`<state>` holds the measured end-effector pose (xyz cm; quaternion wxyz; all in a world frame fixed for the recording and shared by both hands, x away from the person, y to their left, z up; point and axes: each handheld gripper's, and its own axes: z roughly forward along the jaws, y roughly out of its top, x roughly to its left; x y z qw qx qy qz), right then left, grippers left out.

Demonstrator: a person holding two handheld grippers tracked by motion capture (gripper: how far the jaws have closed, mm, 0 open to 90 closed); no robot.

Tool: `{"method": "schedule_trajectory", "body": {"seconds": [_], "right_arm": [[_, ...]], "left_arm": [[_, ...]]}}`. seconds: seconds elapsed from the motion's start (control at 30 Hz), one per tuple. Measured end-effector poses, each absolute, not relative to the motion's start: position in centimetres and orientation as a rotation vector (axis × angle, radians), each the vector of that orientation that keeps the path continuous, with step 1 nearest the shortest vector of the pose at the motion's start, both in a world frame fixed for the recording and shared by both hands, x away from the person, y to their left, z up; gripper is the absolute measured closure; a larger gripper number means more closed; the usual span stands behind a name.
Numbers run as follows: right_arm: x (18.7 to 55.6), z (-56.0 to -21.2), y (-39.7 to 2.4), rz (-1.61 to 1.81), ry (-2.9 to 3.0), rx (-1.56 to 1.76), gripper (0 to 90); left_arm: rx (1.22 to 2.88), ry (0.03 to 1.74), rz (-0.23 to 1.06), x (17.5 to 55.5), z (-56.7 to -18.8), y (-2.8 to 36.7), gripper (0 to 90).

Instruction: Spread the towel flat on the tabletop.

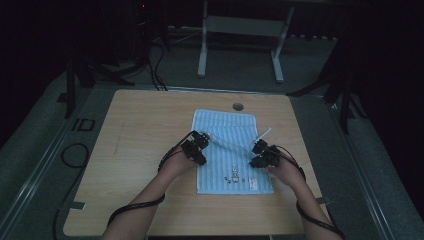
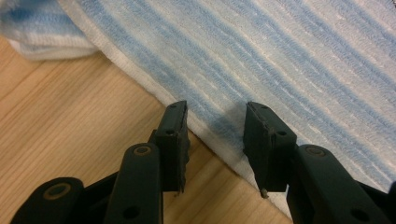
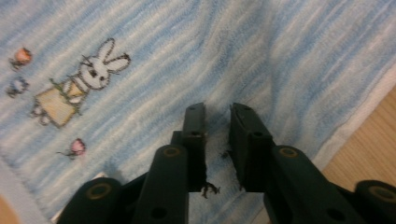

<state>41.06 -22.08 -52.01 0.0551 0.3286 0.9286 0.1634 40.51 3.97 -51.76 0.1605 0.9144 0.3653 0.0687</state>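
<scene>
The wooden bench filled the middle of the high view, and the blue striped towel lay flat just right of centre, its embroidered rabbit near the lower edge. The left tool sat at the towel's left border, jaws parted and empty, straddling the white hem in the left gripper view. The right tool hovered over the right side, jaws slightly apart, holding nothing. That cloth looked soft, light and floppy to me; best pinched at the hem or a corner.
</scene>
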Motion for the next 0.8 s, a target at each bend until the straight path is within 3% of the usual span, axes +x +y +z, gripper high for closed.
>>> {"method": "schedule_trajectory", "body": {"seconds": [0.17, 0.33, 0.57, 0.63, 0.73, 0.8], "right_arm": [[38.5, -50.2, -22.6, 0.585, 2.843, 0.913, 67.4], [34.6, -50.1, -23.9, 0.554, 2.869, 0.81, 57.1], [32.1, -51.8, -25.4, 0.479, 2.899, 0.807, 53.8], [31.8, -52.2, -25.4, 0.456, 2.896, 0.789, 54.2], [31.8, -52.1, -25.4, 0.465, 2.887, 0.794, 64.6], [32.0, -52.1, -25.4, 0.471, 2.876, 0.795, 75.7]], "left_arm": [[2.606, 0.871, 0.117, 36.7, -49.7, 3.9, 54.7], [2.642, 0.746, 0.082, 32.6, -50.2, 3.6, 51.3], [2.7, 0.709, 0.072, 31.6, -52.0, 3.1, 48.6], [2.723, 0.696, 0.089, 31.7, -52.3, 2.7, 51.3], [2.715, 0.693, 0.135, 31.8, -52.3, 2.4, 62.5], [2.706, 0.698, 0.138, 31.9, -52.3, 2.3, 75.4]]}}
